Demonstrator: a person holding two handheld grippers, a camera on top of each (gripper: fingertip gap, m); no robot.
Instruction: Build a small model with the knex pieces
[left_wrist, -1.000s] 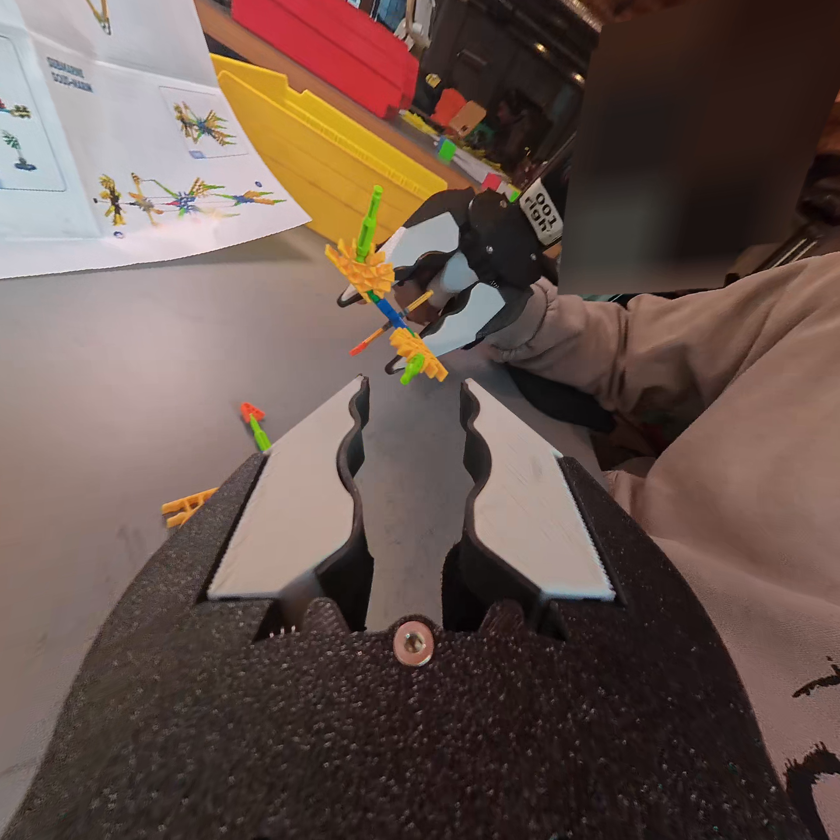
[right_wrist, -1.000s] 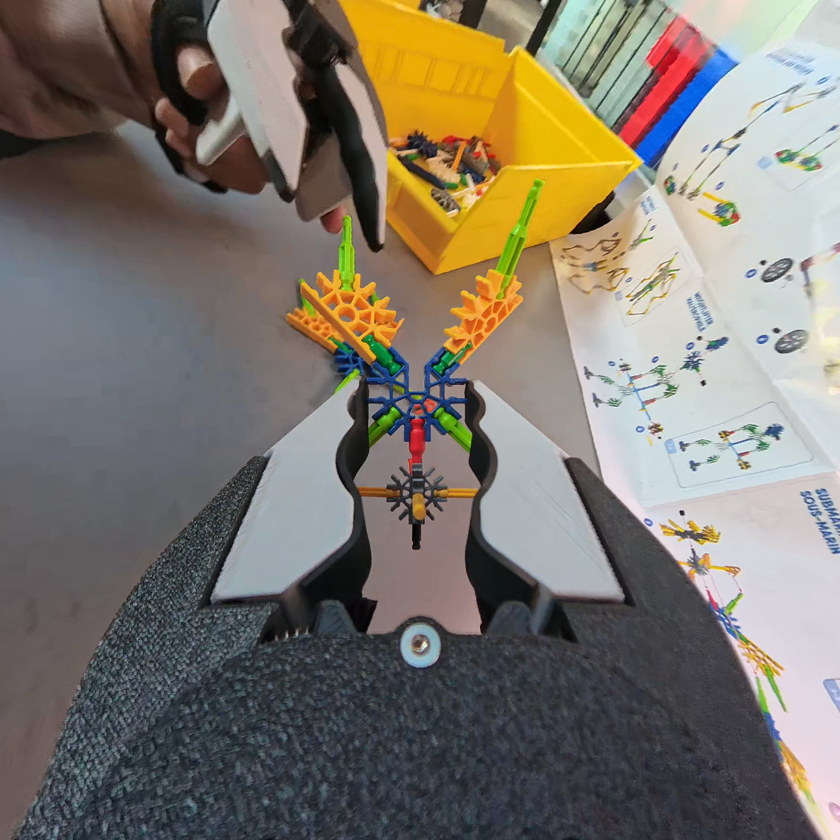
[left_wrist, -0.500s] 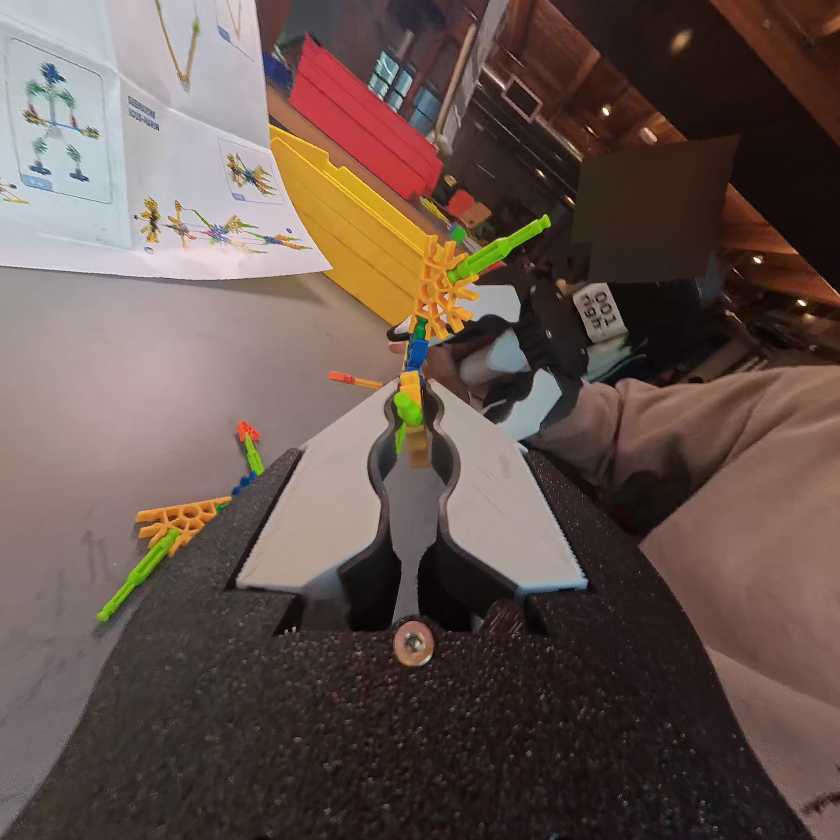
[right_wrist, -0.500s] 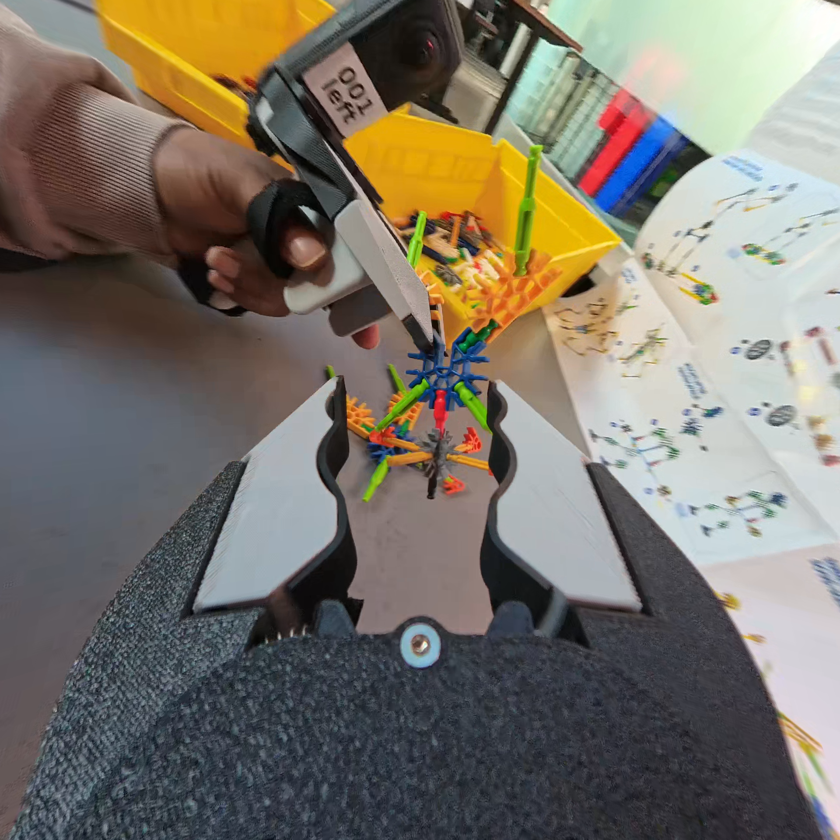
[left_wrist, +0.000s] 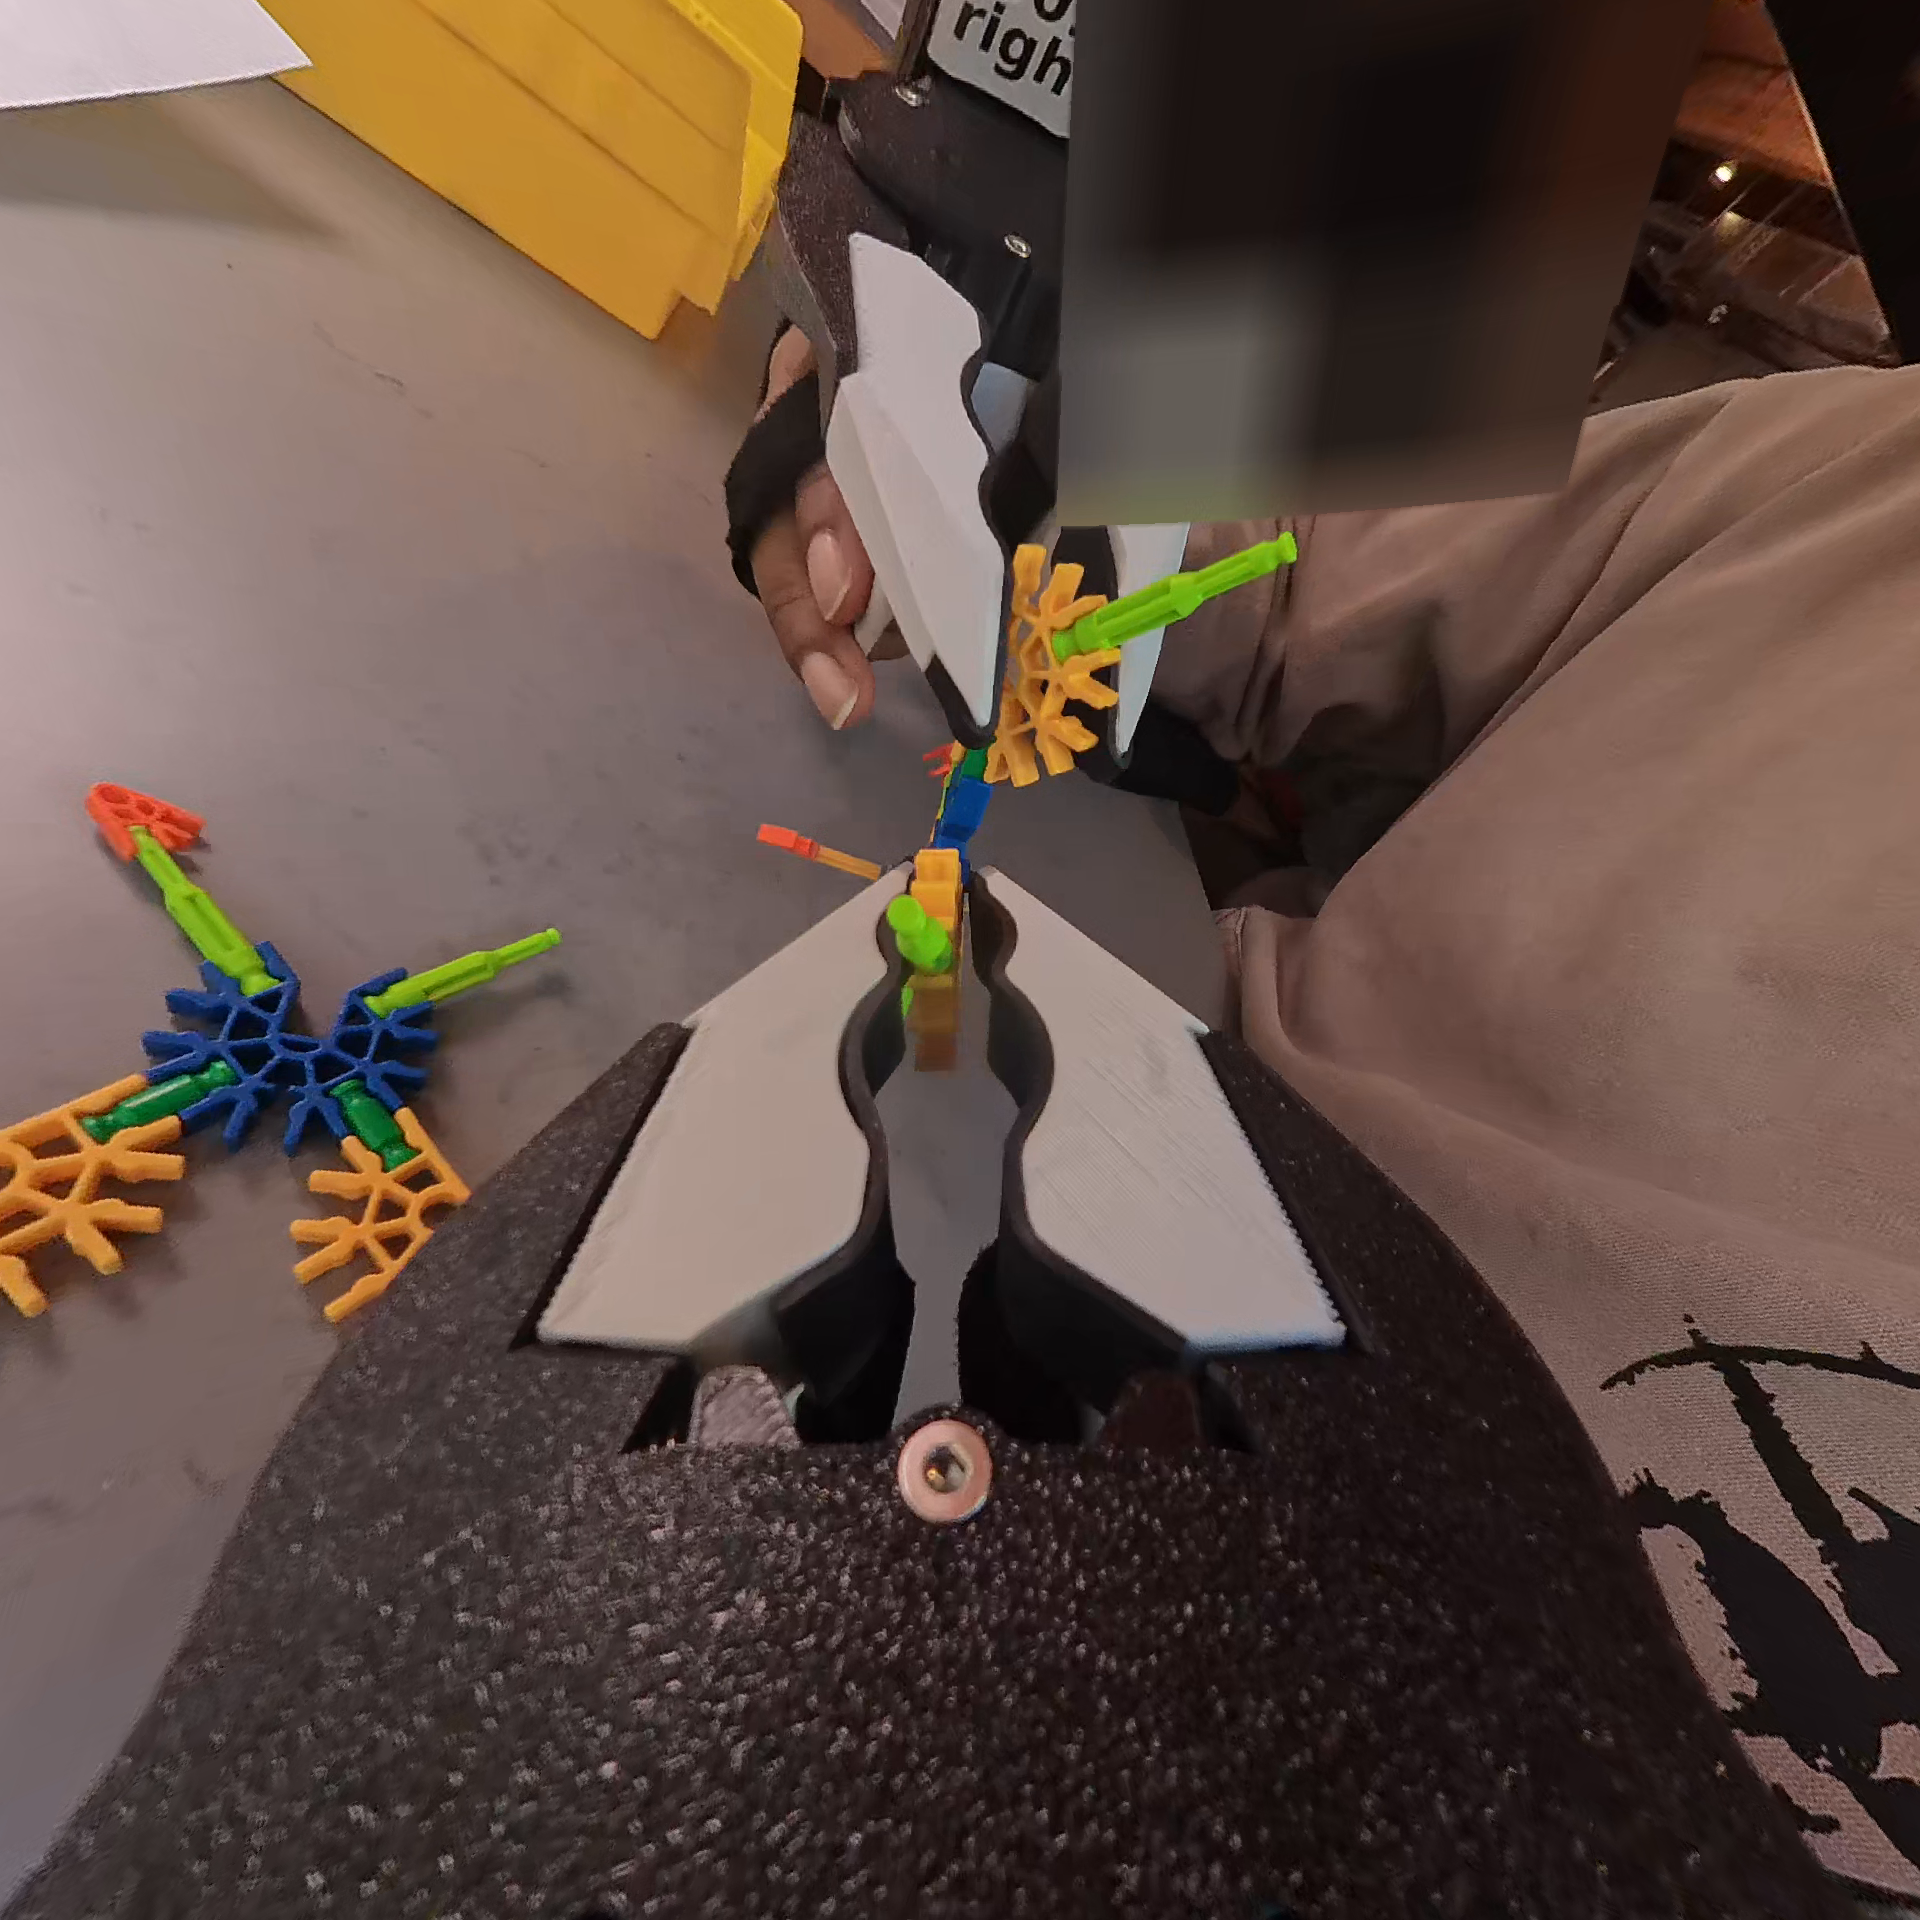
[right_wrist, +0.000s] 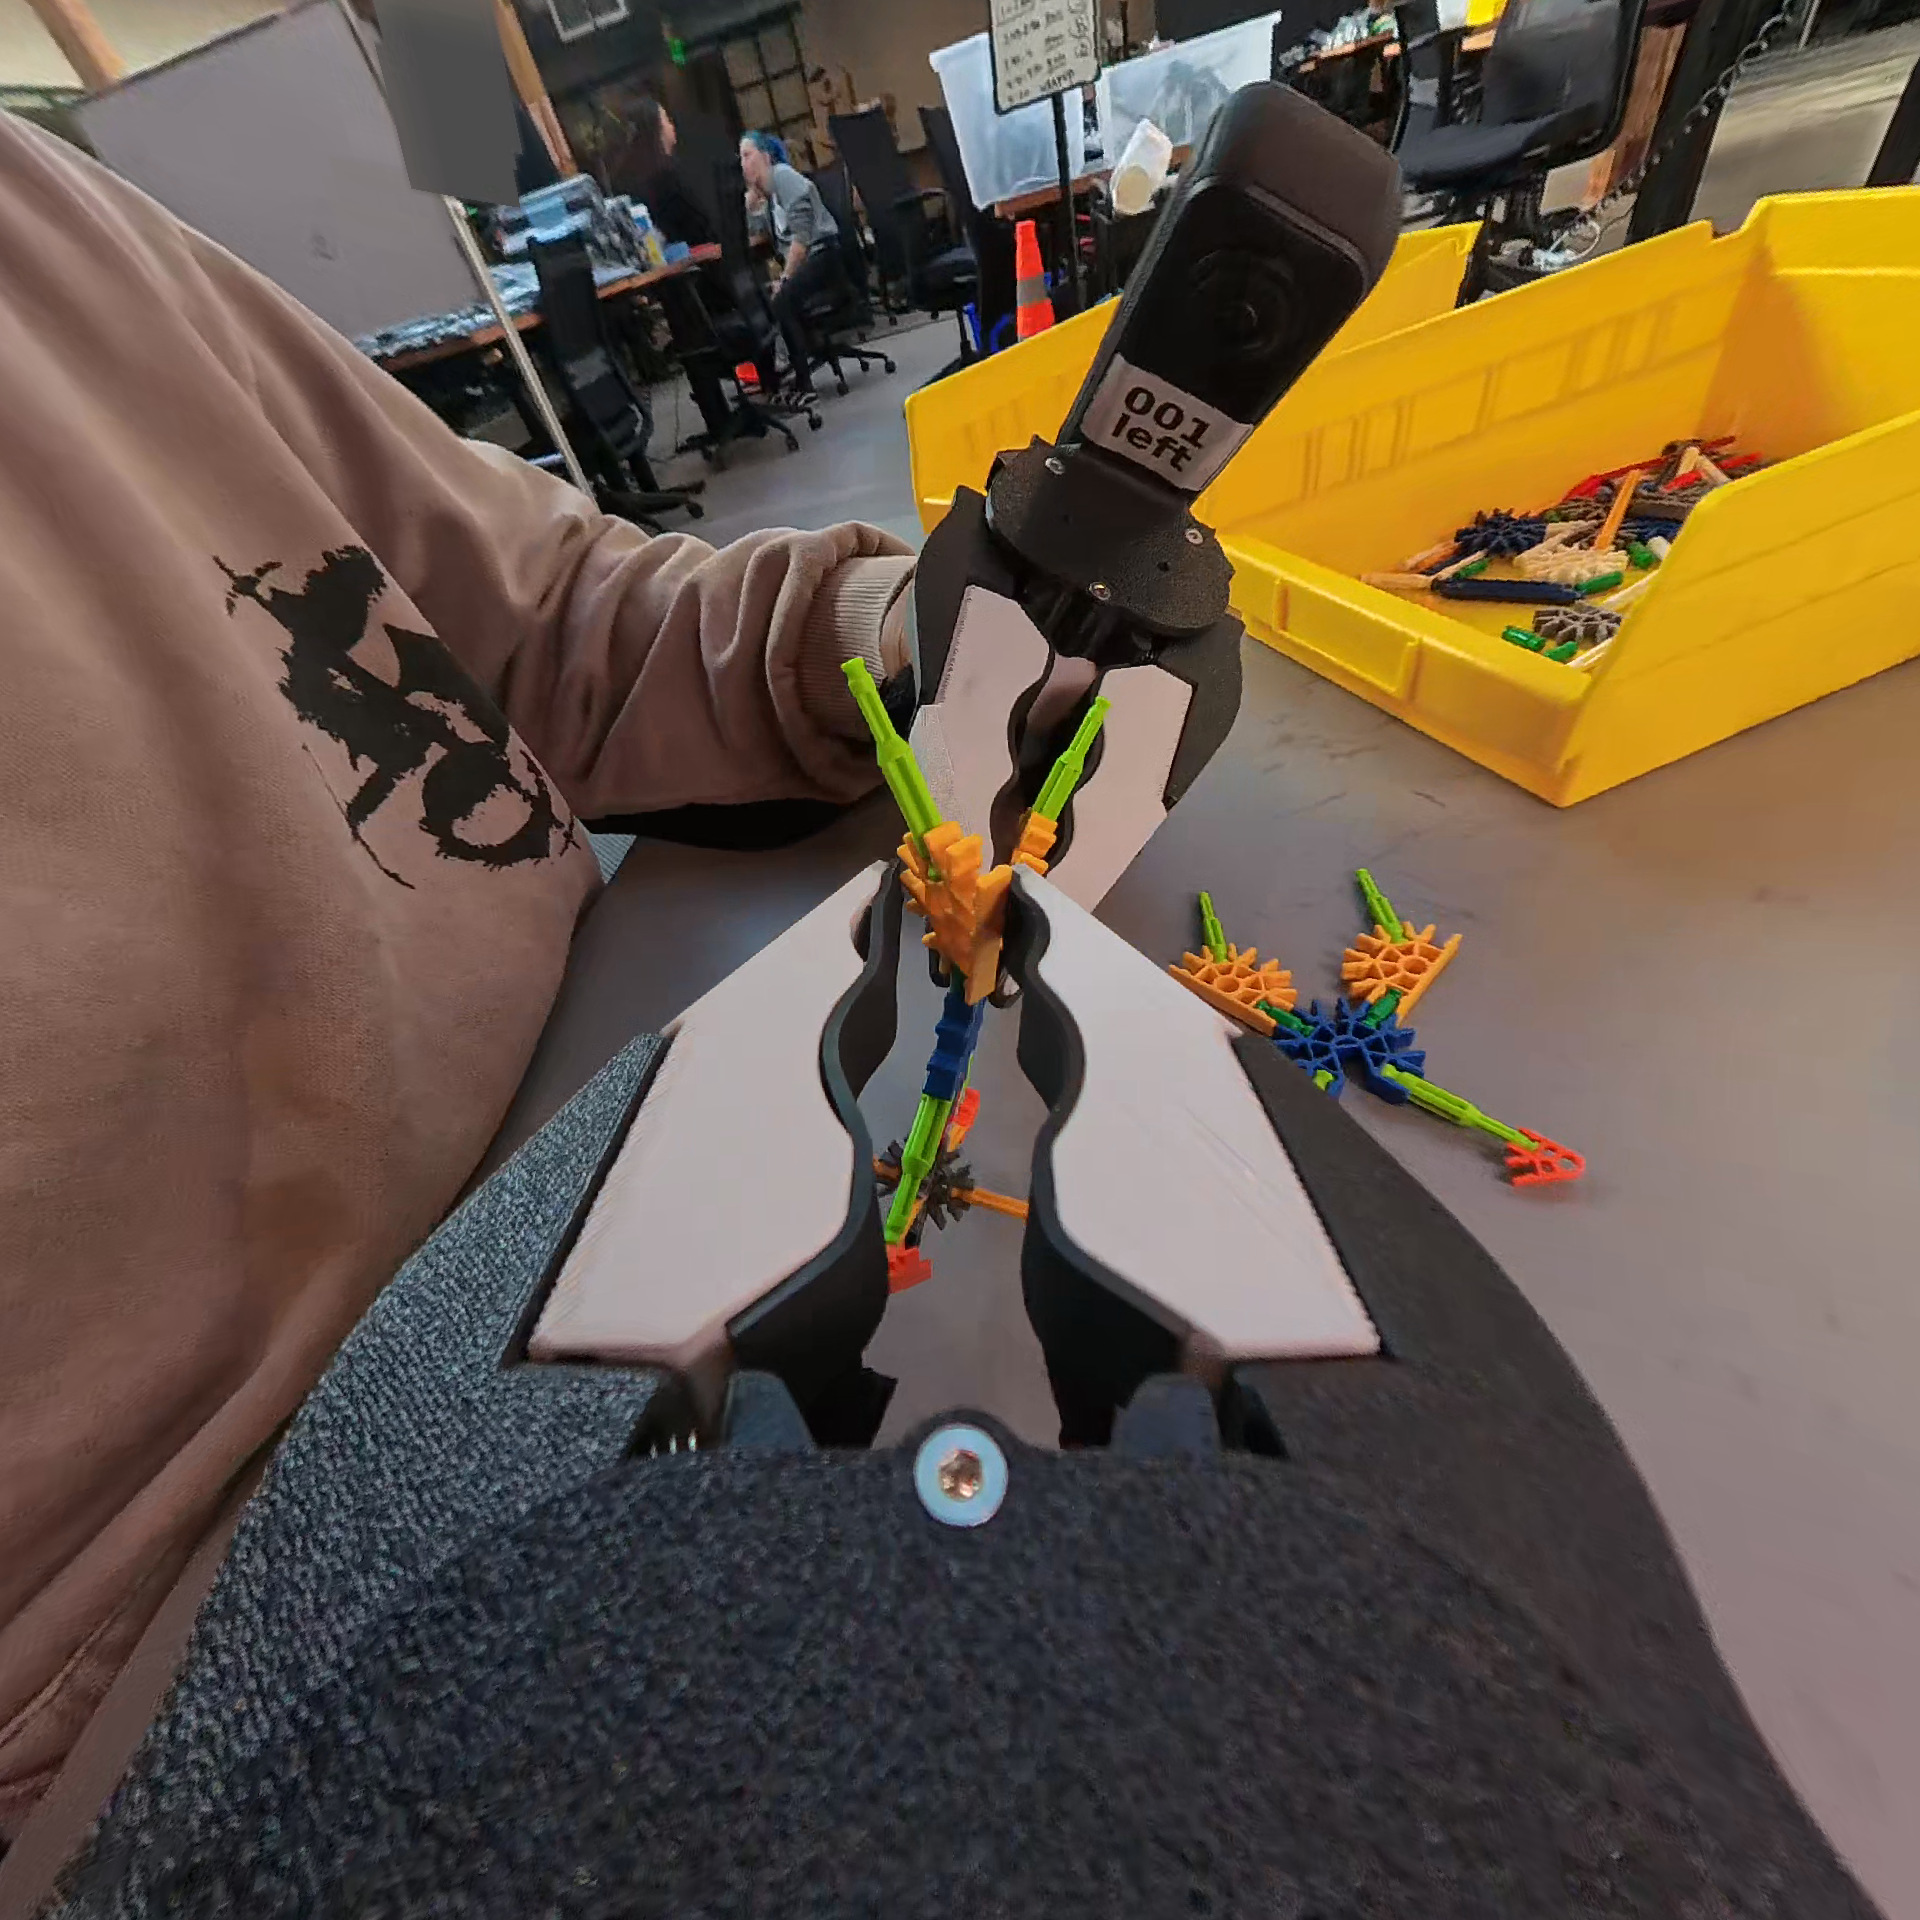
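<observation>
While both grippers pinch a toy, 1 yellow bin (right_wrist: 1621, 665) sits on the grey table (right_wrist: 1662, 987).

I see orange/green/blue toy model (right_wrist: 961, 940), same colours plus red tip on second model (right_wrist: 1351, 1034), yellow bin (right_wrist: 1621, 717), grey table (left_wrist: 364, 582), tan sleeve (right_wrist: 644, 644).

Your left gripper (left_wrist: 940, 914) has its jaws drawn nearly together at the tips, pinching something thin between them. Your right gripper (right_wrist: 961, 914) does likewise, jaws narrowed to a slim gap and gripping. The two point at each other, tips close. Your right hand (left_wrist: 821, 582) wraps its handle, fingers (left_wrist: 831, 681) curled, sleeve at the wrist
</observation>
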